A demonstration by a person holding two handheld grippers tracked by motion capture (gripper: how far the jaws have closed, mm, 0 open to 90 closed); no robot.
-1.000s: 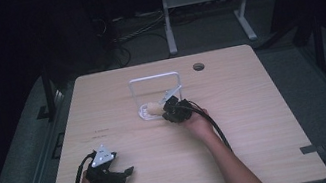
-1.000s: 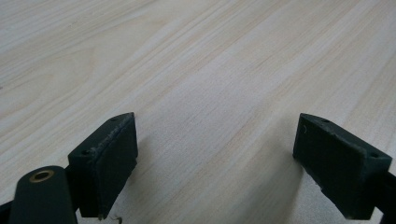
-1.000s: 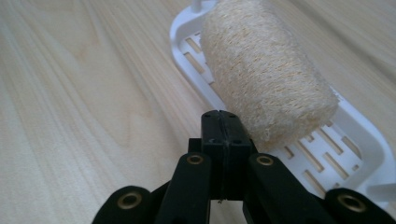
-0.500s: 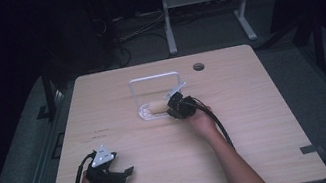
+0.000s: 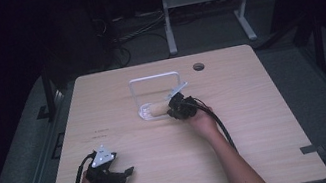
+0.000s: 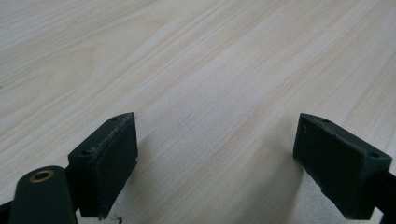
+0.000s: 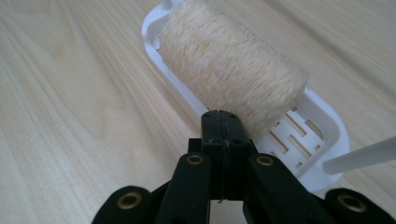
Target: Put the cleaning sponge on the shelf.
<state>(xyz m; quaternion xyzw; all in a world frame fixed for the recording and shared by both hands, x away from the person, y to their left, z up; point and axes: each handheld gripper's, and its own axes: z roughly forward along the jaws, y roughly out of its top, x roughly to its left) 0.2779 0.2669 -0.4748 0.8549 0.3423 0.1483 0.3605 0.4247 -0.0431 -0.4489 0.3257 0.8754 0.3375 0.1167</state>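
- Right gripper view: a beige roll (image 7: 232,77) lies in a white slotted tray (image 7: 322,135), upper centre of frame.
- Right gripper (image 7: 223,130), jaws pressed together and empty, has backed slightly off it: roll released.
- Left gripper (image 6: 224,156) gapes wide over bare table (image 6: 196,56).
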